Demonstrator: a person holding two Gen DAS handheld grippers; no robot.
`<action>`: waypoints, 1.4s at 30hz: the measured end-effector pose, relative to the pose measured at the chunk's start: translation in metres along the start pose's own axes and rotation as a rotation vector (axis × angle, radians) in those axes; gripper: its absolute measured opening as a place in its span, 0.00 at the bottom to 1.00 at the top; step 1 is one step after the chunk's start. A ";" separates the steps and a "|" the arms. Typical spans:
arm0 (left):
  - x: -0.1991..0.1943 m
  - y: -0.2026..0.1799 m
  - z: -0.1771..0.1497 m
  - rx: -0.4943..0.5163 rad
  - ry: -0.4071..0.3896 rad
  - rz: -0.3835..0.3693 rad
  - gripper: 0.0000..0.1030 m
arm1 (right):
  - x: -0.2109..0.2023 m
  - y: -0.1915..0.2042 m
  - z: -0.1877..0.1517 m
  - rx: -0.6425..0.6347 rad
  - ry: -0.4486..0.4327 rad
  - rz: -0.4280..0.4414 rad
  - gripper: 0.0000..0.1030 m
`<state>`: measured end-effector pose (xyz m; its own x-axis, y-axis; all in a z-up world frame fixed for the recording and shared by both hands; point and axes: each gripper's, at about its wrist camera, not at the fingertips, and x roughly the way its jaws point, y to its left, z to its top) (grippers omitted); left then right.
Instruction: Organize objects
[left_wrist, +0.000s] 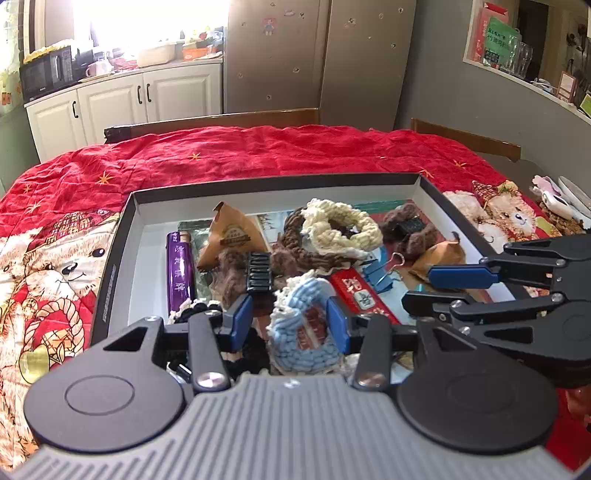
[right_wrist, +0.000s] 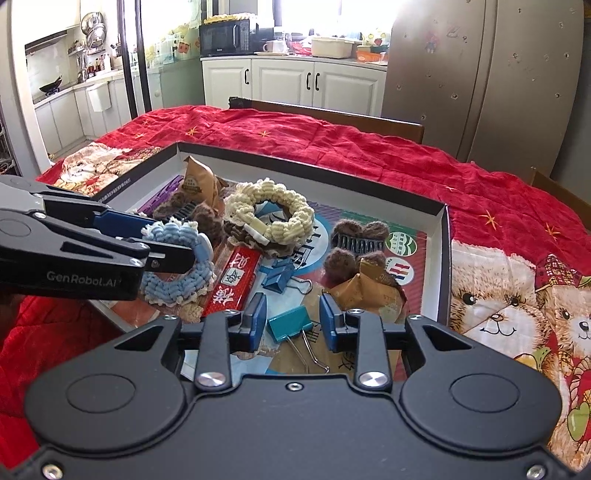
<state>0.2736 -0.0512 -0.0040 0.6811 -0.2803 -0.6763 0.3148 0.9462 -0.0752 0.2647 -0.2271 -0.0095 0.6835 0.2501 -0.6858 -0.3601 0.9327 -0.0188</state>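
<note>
**Left claw closing on the blue scrunchie inside the box**

Closest to the left wrist lens, the left claw (left_wrist: 291, 317) is straddling the blue scrunchie (left_wrist: 304, 328), its blue pads (left_wrist: 242, 310) sitting against either side of the knitted ring, so it appears to be gripping it. That scrunchie is lying at the near edge of the black box (left_wrist: 110, 258), directly ahead of this claw. The right claw (left_wrist: 439, 286) is reaching in from the right side of the box, its jaws standing apart.

Nearest the right wrist lens, the right claw (right_wrist: 293, 317) is hanging wide open and holding nothing, with a teal binder clip (right_wrist: 291, 326) lying between its pads at the near side of the box (right_wrist: 443, 258). The clip's wire handles are trailing toward the camera. The left claw (right_wrist: 166, 243) is pinching the blue scrunchie (right_wrist: 177, 280) at the box's left side, well nearer to it than the right one.
</note>
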 end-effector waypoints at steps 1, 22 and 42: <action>-0.001 0.000 0.001 -0.001 -0.003 -0.001 0.59 | -0.002 0.000 0.000 0.001 -0.003 -0.001 0.29; -0.058 -0.004 0.003 -0.013 -0.096 0.042 0.78 | -0.061 0.012 0.009 0.015 -0.077 -0.026 0.34; -0.126 -0.011 -0.037 -0.035 -0.143 0.101 0.91 | -0.149 0.053 -0.020 0.033 -0.139 -0.025 0.49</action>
<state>0.1595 -0.0207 0.0547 0.7961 -0.2014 -0.5707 0.2185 0.9751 -0.0394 0.1312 -0.2201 0.0767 0.7742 0.2585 -0.5777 -0.3228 0.9464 -0.0091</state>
